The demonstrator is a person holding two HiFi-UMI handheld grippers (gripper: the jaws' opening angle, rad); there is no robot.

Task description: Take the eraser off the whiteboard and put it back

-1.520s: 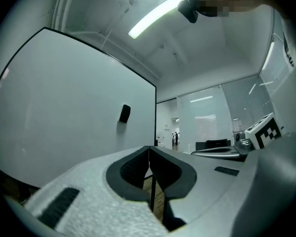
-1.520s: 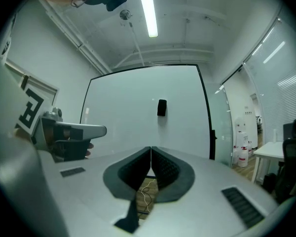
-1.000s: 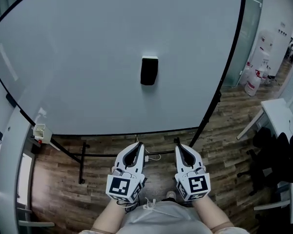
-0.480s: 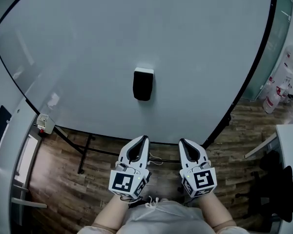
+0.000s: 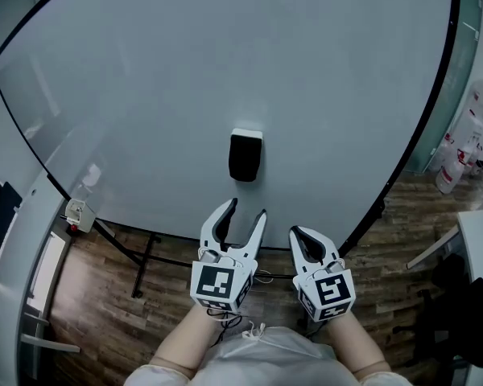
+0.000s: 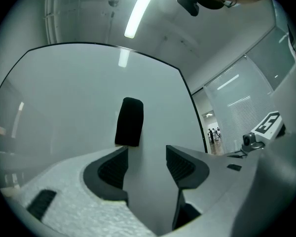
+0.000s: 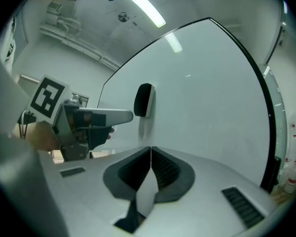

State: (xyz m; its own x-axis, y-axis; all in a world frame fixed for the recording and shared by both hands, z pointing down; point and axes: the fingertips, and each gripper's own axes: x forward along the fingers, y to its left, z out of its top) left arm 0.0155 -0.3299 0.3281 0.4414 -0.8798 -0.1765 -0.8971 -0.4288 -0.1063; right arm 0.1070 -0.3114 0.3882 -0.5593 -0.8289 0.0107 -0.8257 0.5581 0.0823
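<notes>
1. Left gripper view shows the left gripper (image 6: pixel 147 154) with its fingers (image 6: pixel 113 169) spread moderately wide. They have just been opening, and only bare board shows in the gap between them.
2. In the right gripper view, the right gripper (image 7: pixel 150 149) has its fingers (image 7: pixel 164 171) pressed together at the tips, with nothing caught between them.
3. From the head view, the left gripper (image 5: pixel 247 209) reaches a little further forward than the right gripper (image 5: pixel 298 233). The two are side by side, near each other but apart, each with its marker cube (image 5: pixel 217 284) facing the camera.
4. The eraser (image 5: pixel 245 157), a dark upright block, sits on the whiteboard (image 5: pixel 225 71) in its lower middle, above the bottom edge and well away from both side edges.
5. The eraser is just beyond the left gripper's fingertips and not touching them. In the left gripper view the eraser (image 6: pixel 129 121) stands above the tip of the left-hand finger, outside the gap.
6. In the right gripper view the eraser (image 7: pixel 144 99) hangs on the whiteboard (image 7: pixel 207 93) ahead and to the left, with the left gripper (image 7: pixel 119 115) pointing toward it.
7. A wood-patterned floor (image 5: pixel 105 296) lies below the whiteboard's bottom edge.
</notes>
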